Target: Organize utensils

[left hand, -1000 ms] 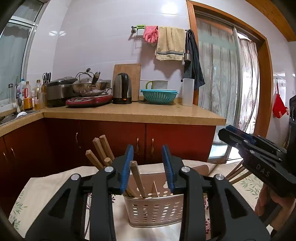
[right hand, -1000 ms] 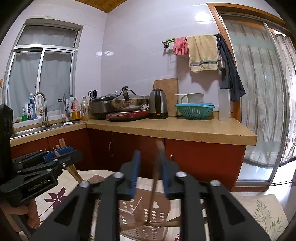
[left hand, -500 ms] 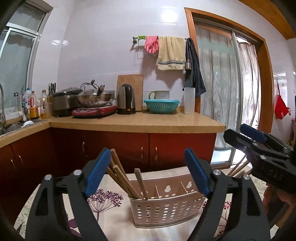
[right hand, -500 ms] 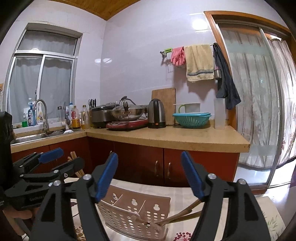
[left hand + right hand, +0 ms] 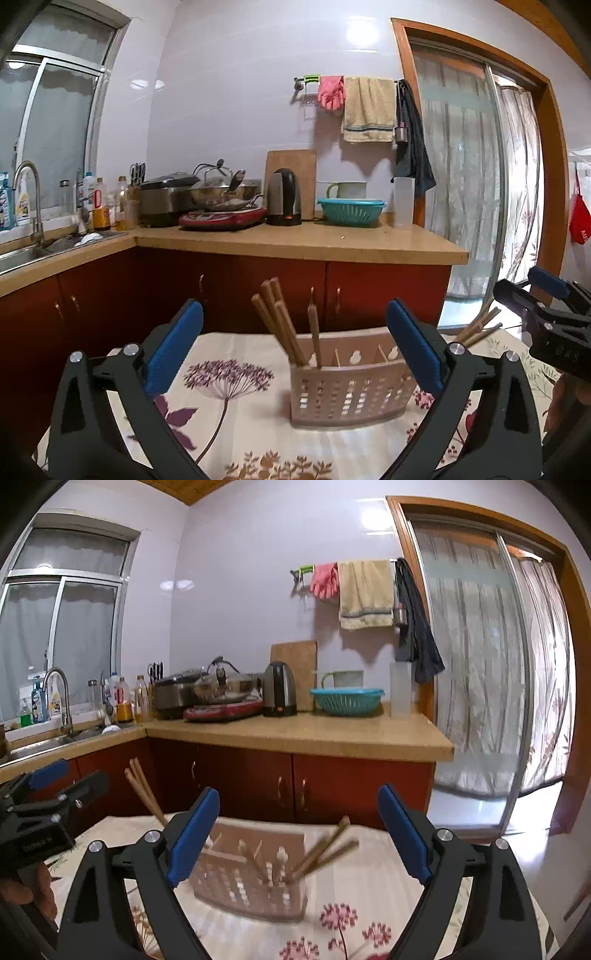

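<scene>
A beige perforated utensil basket [image 5: 351, 384] [image 5: 251, 882] stands on a floral tablecloth. Several wooden chopsticks [image 5: 277, 317] [image 5: 142, 790] stand upright in its left end. More chopsticks [image 5: 476, 328] [image 5: 325, 849] lean outward from its right end. My left gripper [image 5: 294, 310] hangs in front of the basket, its jaws opening wide, and its blue pads touch nothing. My right gripper [image 5: 298, 794] is likewise opening in front of the basket's right half, with nothing held. Each gripper also shows at the edge of the other's view: the right gripper [image 5: 517, 282] and the left gripper [image 5: 83, 771].
The table [image 5: 229, 435] carries the flowered cloth. Behind it runs a red-cabinet counter [image 5: 303, 243] with a kettle [image 5: 282, 197], a wok on a red hob, a teal colander [image 5: 349, 212] and a sink [image 5: 22, 254]. A sliding glass door [image 5: 476, 664] is at right.
Both grippers went from nearly shut on chopsticks above the basket to wide open. They let the chopsticks drop into the basket and drew back and slightly up from it.
</scene>
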The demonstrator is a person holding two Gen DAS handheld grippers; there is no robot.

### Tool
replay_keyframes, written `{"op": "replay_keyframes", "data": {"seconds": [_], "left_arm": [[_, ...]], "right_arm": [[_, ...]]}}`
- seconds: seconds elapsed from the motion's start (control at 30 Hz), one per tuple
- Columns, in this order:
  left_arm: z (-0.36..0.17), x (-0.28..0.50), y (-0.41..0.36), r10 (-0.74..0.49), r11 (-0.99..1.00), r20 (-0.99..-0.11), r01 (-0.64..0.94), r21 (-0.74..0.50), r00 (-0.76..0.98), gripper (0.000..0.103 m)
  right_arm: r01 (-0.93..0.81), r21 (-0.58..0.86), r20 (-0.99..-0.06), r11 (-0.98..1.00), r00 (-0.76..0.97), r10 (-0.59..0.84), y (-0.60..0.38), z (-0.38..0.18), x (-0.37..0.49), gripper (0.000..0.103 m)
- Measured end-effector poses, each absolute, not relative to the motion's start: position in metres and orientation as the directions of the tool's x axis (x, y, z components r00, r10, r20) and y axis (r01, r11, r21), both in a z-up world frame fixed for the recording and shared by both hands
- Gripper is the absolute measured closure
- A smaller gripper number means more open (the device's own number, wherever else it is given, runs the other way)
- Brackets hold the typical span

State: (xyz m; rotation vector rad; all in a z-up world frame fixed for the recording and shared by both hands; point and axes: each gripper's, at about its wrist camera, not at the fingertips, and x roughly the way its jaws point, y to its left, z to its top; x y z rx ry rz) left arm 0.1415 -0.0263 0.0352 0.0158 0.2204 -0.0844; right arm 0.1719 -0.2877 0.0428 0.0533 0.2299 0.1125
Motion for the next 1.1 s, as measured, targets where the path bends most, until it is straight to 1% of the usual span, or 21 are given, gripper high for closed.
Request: {"op": "replay_keyframes", "data": {"seconds": [0.13, 0.4, 0.5, 0.63, 0.77, 0.93, 1.1], "left_arm": [[0.03, 0.12, -0.024, -0.036, 0.999, -0.231, 0.044, 0.029, 0.972, 0.005], [0.017, 0.071, -0.024, 0.049, 0.997, -0.276, -0.028, 0.078, 0.96, 0.004], [0.016, 0.052, -0.023, 0.05, 0.996, -0.276, -0.029, 0.08, 0.96, 0.004], [0.017, 0.028, -0.02, 0.052, 0.996, -0.276, -0.031, 0.079, 0.96, 0.004], [0.023, 0.006, -0.019, 0.057, 0.996, -0.265, -0.038, 0.078, 0.963, 0.004], [0.037, -0.027, -0.014, 0.067, 0.996, -0.224, -0.052, 0.075, 0.972, 0.004], [0.05, -0.055, -0.009, 0.081, 0.996, -0.185, -0.071, 0.059, 0.979, 0.004]], "right_arm": [[-0.09, 0.086, -0.268, 0.992, 0.957, 0.11, -0.289, 0.034, 0.155, 0.017], [-0.07, 0.081, -0.32, 0.994, 0.943, 0.092, -0.283, 0.018, 0.114, 0.017], [-0.068, 0.082, -0.337, 0.994, 0.937, 0.092, -0.282, 0.016, 0.099, 0.016], [-0.073, 0.079, -0.341, 0.994, 0.935, 0.096, -0.281, 0.018, 0.077, 0.016], [-0.062, 0.09, -0.324, 0.994, 0.942, 0.088, -0.283, 0.025, 0.053, 0.016], [-0.061, 0.066, -0.318, 0.996, 0.945, 0.079, -0.279, 0.034, 0.03, 0.016], [-0.084, 0.048, -0.288, 0.995, 0.953, 0.094, -0.274, 0.045, 0.005, 0.015]]}}
